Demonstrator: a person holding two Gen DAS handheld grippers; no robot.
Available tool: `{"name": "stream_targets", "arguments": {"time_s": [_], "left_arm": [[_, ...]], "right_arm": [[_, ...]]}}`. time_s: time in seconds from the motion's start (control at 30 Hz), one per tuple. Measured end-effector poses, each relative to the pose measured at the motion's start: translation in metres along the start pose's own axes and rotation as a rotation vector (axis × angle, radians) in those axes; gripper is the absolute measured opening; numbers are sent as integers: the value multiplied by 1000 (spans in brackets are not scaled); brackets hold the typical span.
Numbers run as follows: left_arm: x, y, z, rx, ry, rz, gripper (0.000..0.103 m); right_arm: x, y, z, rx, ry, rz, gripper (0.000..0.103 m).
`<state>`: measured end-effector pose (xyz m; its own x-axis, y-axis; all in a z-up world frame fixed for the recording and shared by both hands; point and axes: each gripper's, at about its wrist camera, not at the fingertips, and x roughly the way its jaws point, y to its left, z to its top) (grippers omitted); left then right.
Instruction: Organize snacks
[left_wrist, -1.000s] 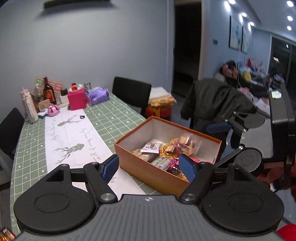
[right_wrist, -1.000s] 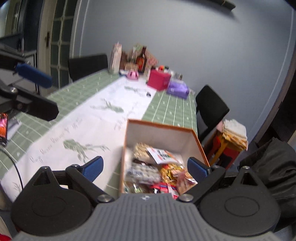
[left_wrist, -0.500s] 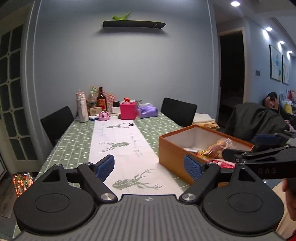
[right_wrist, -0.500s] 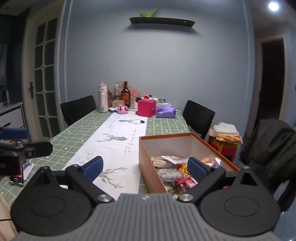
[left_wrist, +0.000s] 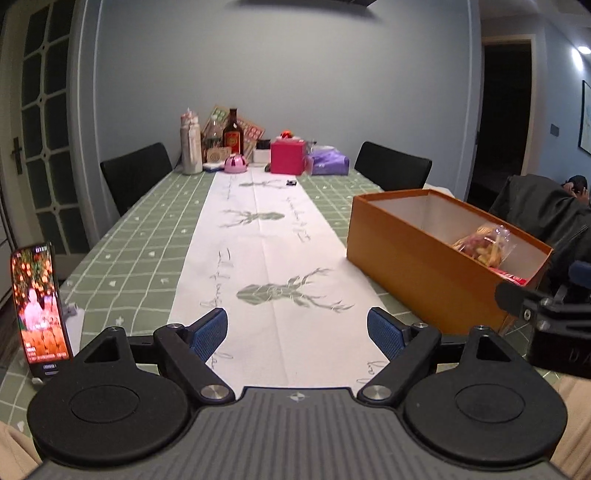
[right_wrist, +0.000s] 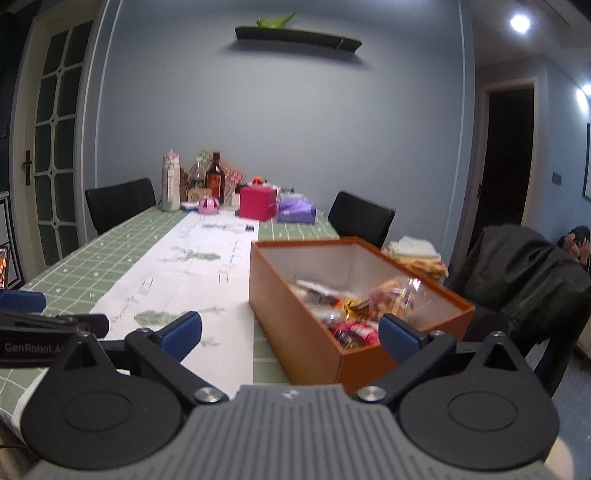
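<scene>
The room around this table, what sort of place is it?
Most likely a home dining room: a long table with a checked cloth, black chairs, and bottles clustered at the far end.

White runner (left_wrist: 269, 258) is lying bare down the table's middle; orange box (left_wrist: 417, 266) is blocking the right edge, phone (left_wrist: 38, 308) the left edge.

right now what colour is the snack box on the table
Orange outside, pale inside; the snack box shows best in the right wrist view.
</scene>
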<state>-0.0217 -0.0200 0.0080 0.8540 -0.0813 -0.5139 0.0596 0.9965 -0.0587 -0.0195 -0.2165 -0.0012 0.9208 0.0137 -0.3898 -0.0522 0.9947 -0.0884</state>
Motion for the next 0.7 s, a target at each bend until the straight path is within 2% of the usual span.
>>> {"name": "stream_targets", "arguments": {"time_s": [0.2, 0.7], "left_arm": [[14, 2, -11, -6, 70, 22, 100], [12, -6, -10, 25, 77, 29, 100]], "right_arm": [[14, 7, -16, -2, 53, 10, 99], [9, 7, -18, 8, 20, 16, 99]]}}
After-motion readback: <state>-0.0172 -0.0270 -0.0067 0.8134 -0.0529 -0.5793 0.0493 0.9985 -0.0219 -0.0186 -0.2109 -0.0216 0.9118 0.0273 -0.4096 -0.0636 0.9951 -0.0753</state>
